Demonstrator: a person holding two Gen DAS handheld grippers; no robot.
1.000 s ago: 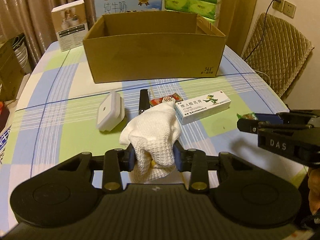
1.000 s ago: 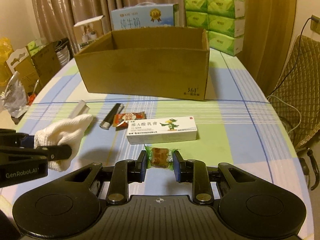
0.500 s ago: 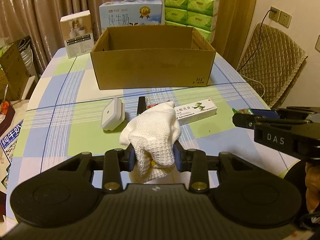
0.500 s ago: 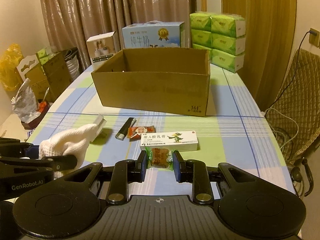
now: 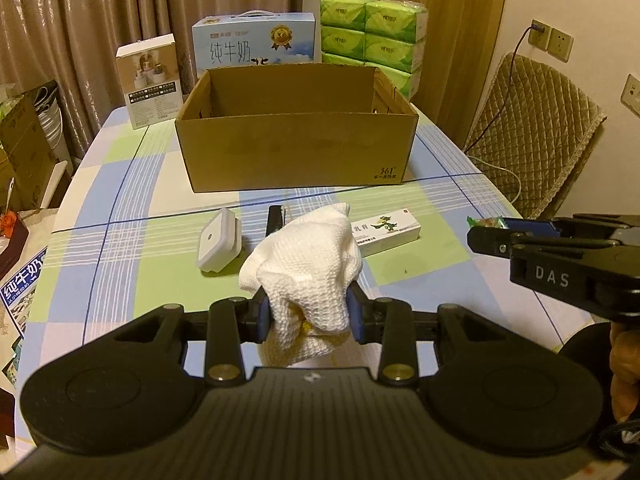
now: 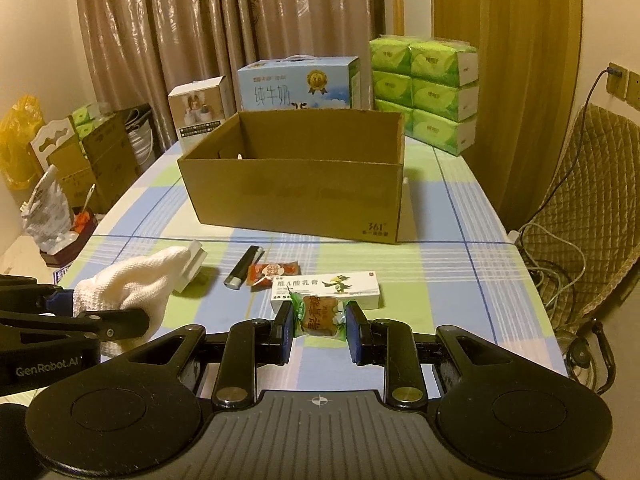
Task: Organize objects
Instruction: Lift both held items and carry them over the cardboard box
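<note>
My left gripper (image 5: pixel 310 314) is shut on a white knitted glove (image 5: pixel 308 268), held above the checked tablecloth (image 5: pixel 132 256). My right gripper (image 6: pixel 320 330) is shut on a small green-wrapped snack cake (image 6: pixel 318 317), also lifted off the table. An open brown cardboard box (image 5: pixel 294 148) stands ahead of both; what lies inside is hidden. On the cloth before it lie a white square case (image 5: pixel 218 244), a black lighter (image 6: pixel 243 267), a red snack packet (image 6: pixel 273 271) and a white ointment carton (image 6: pixel 326 288). The glove (image 6: pixel 128 292) shows at the left of the right wrist view.
Behind the box stand a blue milk carton (image 5: pixel 254 44), a white product box (image 5: pixel 150 80) and stacked green tissue packs (image 5: pixel 372 30). A quilted chair (image 5: pixel 532 140) with cables is to the right. Cartons and bags (image 6: pixel 60 168) crowd the floor at the left.
Both grippers have risen with the glove and the snack cake and drawn back, so the box and table items look smaller and more of the room shows.
</note>
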